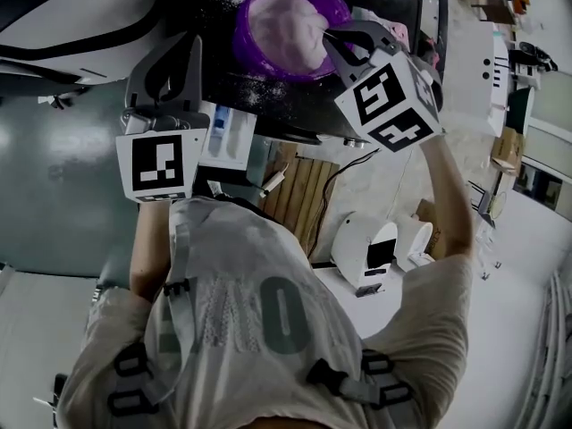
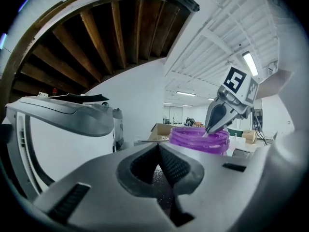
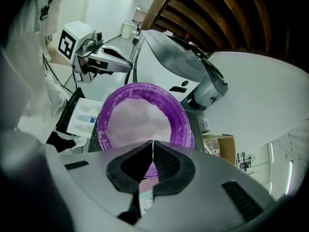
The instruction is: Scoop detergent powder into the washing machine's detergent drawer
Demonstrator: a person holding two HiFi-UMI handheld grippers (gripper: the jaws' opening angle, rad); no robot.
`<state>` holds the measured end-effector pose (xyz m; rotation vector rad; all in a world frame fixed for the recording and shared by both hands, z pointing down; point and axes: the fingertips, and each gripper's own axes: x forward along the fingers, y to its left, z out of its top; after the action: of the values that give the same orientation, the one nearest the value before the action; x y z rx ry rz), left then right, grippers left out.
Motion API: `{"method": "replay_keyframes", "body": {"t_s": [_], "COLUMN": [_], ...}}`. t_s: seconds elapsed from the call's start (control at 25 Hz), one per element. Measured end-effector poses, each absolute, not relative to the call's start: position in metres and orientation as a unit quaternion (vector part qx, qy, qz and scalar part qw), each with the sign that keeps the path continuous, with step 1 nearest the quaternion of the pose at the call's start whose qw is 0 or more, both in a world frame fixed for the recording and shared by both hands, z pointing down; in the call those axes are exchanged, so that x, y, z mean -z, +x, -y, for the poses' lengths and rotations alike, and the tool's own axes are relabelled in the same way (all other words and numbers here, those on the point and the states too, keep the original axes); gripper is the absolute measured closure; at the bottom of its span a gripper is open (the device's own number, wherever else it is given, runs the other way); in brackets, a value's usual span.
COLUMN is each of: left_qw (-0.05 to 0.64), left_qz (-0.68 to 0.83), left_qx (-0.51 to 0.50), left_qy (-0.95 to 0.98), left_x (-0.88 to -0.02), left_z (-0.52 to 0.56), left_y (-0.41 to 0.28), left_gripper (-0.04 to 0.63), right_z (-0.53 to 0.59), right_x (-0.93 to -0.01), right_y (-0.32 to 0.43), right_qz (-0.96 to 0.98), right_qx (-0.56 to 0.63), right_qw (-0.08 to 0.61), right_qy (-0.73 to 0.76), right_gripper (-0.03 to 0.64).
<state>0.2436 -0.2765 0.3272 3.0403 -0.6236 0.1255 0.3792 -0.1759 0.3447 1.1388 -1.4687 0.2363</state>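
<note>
A purple bowl (image 1: 286, 25) (image 2: 199, 138) (image 3: 142, 117) of white detergent powder stands on the washing machine's dark top (image 1: 259, 96), which is dusted with spilled powder. My right gripper (image 1: 329, 36) (image 3: 152, 144) (image 2: 208, 129) is at the bowl's near rim, shut on a thin pale scoop whose tip reaches just over the rim. The left gripper (image 1: 189, 43) (image 2: 158, 146) (image 3: 129, 67) hovers left of the bowl, shut with nothing in it. Below it the white detergent drawer (image 1: 228, 137) (image 3: 84, 115) stands pulled out, with a blue insert inside.
Wooden slats (image 1: 295, 190) and a cable lie beside the machine. White appliances (image 1: 366, 248) stand on the floor to the right. A rounded white and grey machine (image 3: 183, 62) sits behind the bowl. Cardboard boxes (image 2: 159, 129) are farther off.
</note>
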Motion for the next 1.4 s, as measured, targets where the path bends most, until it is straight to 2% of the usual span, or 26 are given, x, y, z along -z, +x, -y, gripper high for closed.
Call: {"method": "replay_keyframes", "body": {"t_s": [0.48, 0.8, 1.12, 1.24, 1.4], "left_qw": [0.024, 0.022, 0.004, 0.003, -0.031], "left_qz": [0.215, 0.216, 0.213, 0.215, 0.214], "left_qx": [-0.045, -0.043, -0.053, -0.051, -0.062], "left_qy": [0.975, 0.975, 0.976, 0.975, 0.974], "left_x": [-0.332, -0.329, -0.329, -0.325, -0.323], "left_z": [0.281, 0.279, 0.276, 0.277, 0.276], "left_y": [0.233, 0.232, 0.231, 0.230, 0.232], "left_gripper": [0.575, 0.575, 0.575, 0.575, 0.575], "right_z": [0.169, 0.164, 0.162, 0.161, 0.163], "right_x": [-0.353, -0.347, -0.339, -0.339, -0.330], "right_y": [0.374, 0.362, 0.365, 0.369, 0.367], "right_qz": [0.642, 0.665, 0.648, 0.644, 0.634], "right_qx": [-0.200, -0.284, -0.417, -0.462, -0.506], "right_qw": [0.561, 0.492, 0.329, 0.239, 0.119], "right_qy": [0.483, 0.485, 0.546, 0.561, 0.572], "right_gripper": [0.606, 0.606, 0.606, 0.606, 0.606]}}
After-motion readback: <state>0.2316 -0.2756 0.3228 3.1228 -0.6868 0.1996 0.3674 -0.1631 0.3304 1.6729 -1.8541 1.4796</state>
